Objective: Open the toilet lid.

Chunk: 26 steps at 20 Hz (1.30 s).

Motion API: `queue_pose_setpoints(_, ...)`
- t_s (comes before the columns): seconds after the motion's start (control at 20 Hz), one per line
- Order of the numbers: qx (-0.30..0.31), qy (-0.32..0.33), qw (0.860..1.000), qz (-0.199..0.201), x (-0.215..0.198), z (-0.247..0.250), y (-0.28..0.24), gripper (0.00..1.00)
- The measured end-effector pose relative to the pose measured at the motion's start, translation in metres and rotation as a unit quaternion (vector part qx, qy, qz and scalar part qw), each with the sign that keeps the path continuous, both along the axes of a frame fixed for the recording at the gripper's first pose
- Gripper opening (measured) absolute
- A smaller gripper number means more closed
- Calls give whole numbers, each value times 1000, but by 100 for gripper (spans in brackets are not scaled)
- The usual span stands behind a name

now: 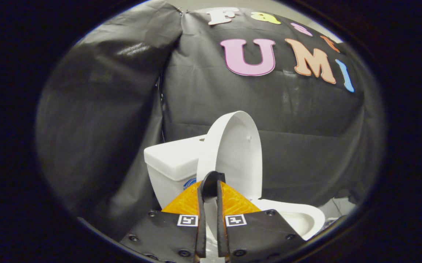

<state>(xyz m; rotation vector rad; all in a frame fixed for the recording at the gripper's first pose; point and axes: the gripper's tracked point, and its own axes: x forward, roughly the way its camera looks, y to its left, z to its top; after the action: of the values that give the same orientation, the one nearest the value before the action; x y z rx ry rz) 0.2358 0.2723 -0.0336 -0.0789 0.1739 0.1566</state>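
Claw [211, 182] fingers stand nearly together, a thin slit left between them along their length, their tips meeting in a rounded dark end just in front of the lower edge of the toilet lid [232, 153]. Whether the tips pinch that edge or merely sit before it cannot be told, since the fingers hide the spot where they would meet it.

That lid is white and oval, raised off the bowl and standing nearly upright. Its long axis runs up and down with a slight lean, top tipped back toward the tank [172, 160]. Its inner face is turned toward the fingers and a little to the right; a small stud shows near its right rim. Its bottom end sits behind the fingertips, at the hinge side of the bowl.

White and boxy with a flat cover, the tank sits just behind and left of the lid, partly hidden by it. To the right of the fingers and below the lid, the open toilet bowl [298, 217] shows its rounded white rim and hollow. Black booth cloth [105, 128] hangs behind and to both sides of the toilet.
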Motion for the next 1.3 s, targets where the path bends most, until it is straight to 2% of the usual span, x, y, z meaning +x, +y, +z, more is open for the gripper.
queue_pose_setpoints(0.1, -11, 1, 1000, 24, -10, 2, 3, 24)
queue_pose_setpoints(0.2, -8, -28, 999, 40, -16, 23, 4, 29)
queue_pose_setpoints(0.4, 4, -70, 996, 47, -27, 58, -17, 36)
queue_pose_setpoints(0.6, 14, -93, 996, 5, -36, 81, -80, 37)
queue_pose_setpoints(1.1, 55, -96, 991, -71, -80, 74, -241, 40)
queue_pose_setpoints(1.2, 50, -97, 991, -74, -89, 73, -267, 40)
queue_pose_setpoints(1.3, 46, -93, 993, -61, -97, 72, -288, 40)
